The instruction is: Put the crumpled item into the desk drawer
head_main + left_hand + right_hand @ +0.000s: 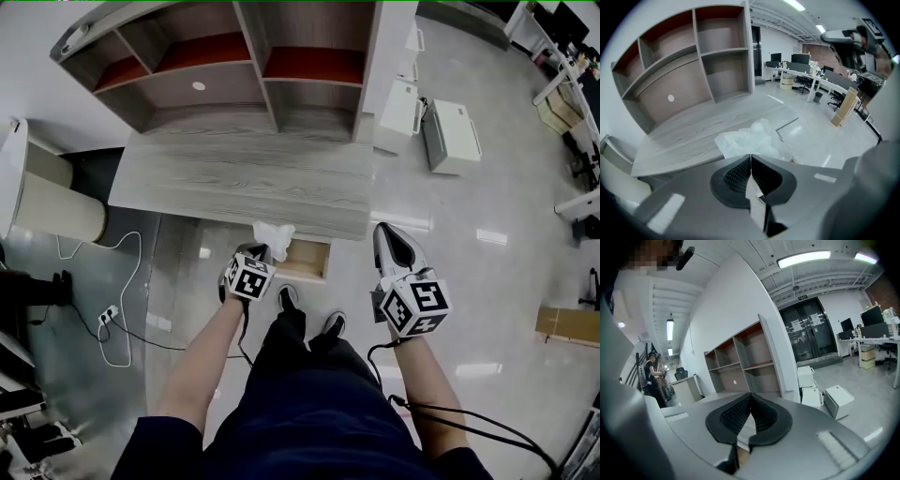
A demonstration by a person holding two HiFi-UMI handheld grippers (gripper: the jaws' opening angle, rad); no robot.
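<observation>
The crumpled white item (273, 232) hangs at the front edge of the grey wood desk (234, 178), just above the open drawer (307, 262). My left gripper (255, 249) is shut with its tips pinching the item's near edge. In the left gripper view the crumpled item (752, 139) bulges right beyond the closed tips of the left gripper (750, 157). Right of the drawer, my right gripper (387, 234) is held off the desk's corner, shut and holding nothing. The right gripper (750, 396) points toward the shelf unit (745, 364).
A shelf hutch (234, 56) stands on the desk's back. Two white cabinets (450, 136) sit on the floor to the right. A power strip and cable (108, 314) lie on the floor at left. My shoes (287, 298) stand below the drawer. A cardboard box (568, 324) is far right.
</observation>
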